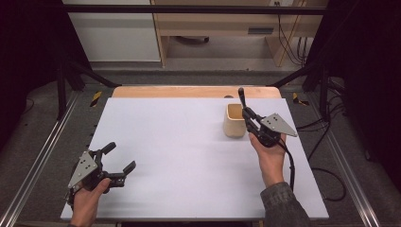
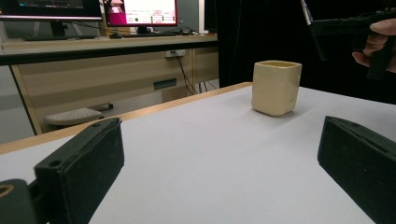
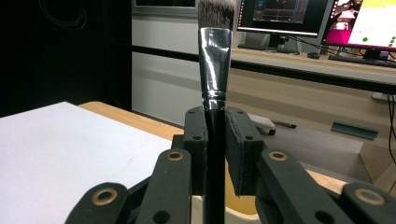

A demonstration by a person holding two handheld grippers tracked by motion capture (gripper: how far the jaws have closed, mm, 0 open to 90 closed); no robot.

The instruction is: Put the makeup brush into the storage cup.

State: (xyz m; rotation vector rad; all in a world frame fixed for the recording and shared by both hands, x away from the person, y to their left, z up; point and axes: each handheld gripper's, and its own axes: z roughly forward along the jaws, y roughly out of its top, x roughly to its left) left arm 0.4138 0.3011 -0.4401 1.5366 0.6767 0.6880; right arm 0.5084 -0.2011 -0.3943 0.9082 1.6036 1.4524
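Note:
A cream, squarish cup (image 1: pixel 234 121) (image 2: pixel 276 87) stands upright at the table's far right. My right gripper (image 1: pixel 249 115) (image 3: pixel 215 120) hovers just right of the cup's rim, shut on a makeup brush (image 1: pixel 242 98) (image 3: pixel 215 70) with a black handle, silver ferrule and dark bristles pointing up and away. In the right gripper view the cup's rim (image 3: pixel 243 205) shows just beneath the jaws. My left gripper (image 1: pixel 119 157) rests near the table's front left corner, open and empty, its jaws wide apart and aimed toward the cup.
A white sheet (image 1: pixel 179 156) covers the table, with a wooden strip (image 1: pixel 194 91) along its far edge. Black frame posts flank both sides. Beyond stand a desk (image 2: pixel 107 70) and monitors (image 3: pixel 359 23).

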